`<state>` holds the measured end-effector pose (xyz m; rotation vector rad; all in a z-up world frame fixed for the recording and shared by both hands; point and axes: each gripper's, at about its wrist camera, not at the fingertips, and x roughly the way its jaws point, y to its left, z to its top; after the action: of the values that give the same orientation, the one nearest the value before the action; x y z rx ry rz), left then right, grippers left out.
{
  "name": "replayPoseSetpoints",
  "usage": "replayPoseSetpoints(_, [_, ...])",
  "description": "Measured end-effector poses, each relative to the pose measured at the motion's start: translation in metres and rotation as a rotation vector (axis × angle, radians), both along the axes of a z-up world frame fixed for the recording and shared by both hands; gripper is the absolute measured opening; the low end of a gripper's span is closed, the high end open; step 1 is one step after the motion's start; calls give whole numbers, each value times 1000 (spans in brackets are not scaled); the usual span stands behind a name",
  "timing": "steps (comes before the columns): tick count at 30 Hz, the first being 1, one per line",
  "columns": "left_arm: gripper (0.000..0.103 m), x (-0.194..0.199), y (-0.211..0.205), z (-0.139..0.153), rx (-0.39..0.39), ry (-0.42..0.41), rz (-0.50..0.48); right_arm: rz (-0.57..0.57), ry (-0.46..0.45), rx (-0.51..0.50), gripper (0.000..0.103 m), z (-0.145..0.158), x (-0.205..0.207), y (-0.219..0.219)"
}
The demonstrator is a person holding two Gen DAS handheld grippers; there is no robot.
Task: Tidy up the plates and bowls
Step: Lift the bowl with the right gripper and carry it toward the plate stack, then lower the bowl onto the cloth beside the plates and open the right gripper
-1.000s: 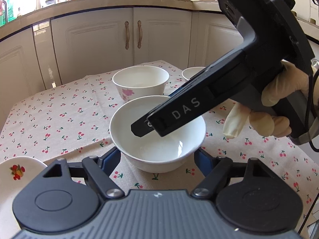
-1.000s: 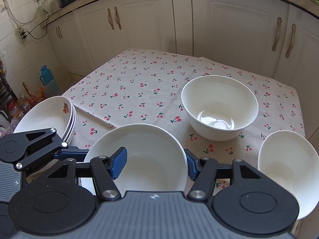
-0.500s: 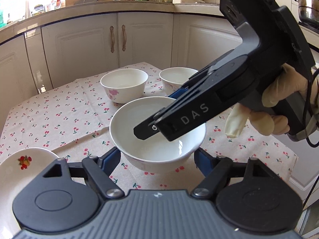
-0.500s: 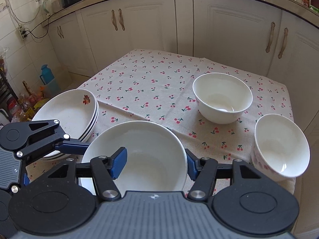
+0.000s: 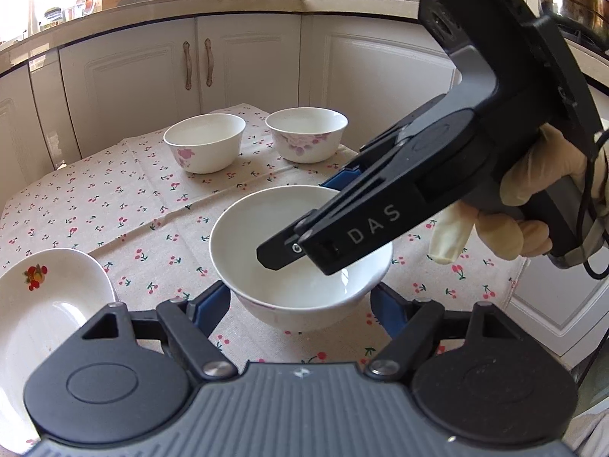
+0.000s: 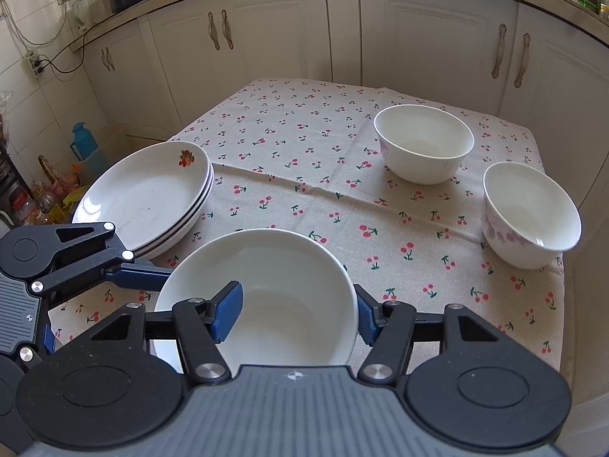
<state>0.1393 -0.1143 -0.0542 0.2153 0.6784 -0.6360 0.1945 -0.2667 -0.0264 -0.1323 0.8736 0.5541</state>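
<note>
A white bowl (image 5: 300, 255) sits between the wide-spread pads of my left gripper (image 5: 300, 304), which is open around it. My right gripper (image 6: 298, 310) reaches over the same bowl (image 6: 262, 293) with one pad inside the rim and one outside on the right; whether it pinches the rim I cannot tell. In the left wrist view the right gripper's body (image 5: 418, 190) hangs over the bowl. Two more white bowls with pink flowers (image 6: 424, 144) (image 6: 531, 213) stand further off. A stack of white plates (image 6: 148, 194) with a fruit print lies at the left.
The table (image 6: 304, 144) wears a cherry-print cloth and stands before white kitchen cabinets (image 6: 418, 34). The right table edge is close to the nearer flowered bowl. A blue bottle (image 6: 82, 143) and clutter sit on the floor at the left.
Both grippers and the bowl between them have pulled back and up from the table; the two flowered bowls and plate stack now look further away and more fully in view.
</note>
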Motion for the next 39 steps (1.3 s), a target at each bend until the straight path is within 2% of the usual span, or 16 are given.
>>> replayPoseSetpoints(12, [80, -10, -5, -8, 3, 23, -36, -43, 28, 9, 67, -8, -17, -8])
replayPoseSetpoints(39, [80, -11, -4, -15, 7, 45, -59, -49, 34, 1, 67, -13, -24, -7])
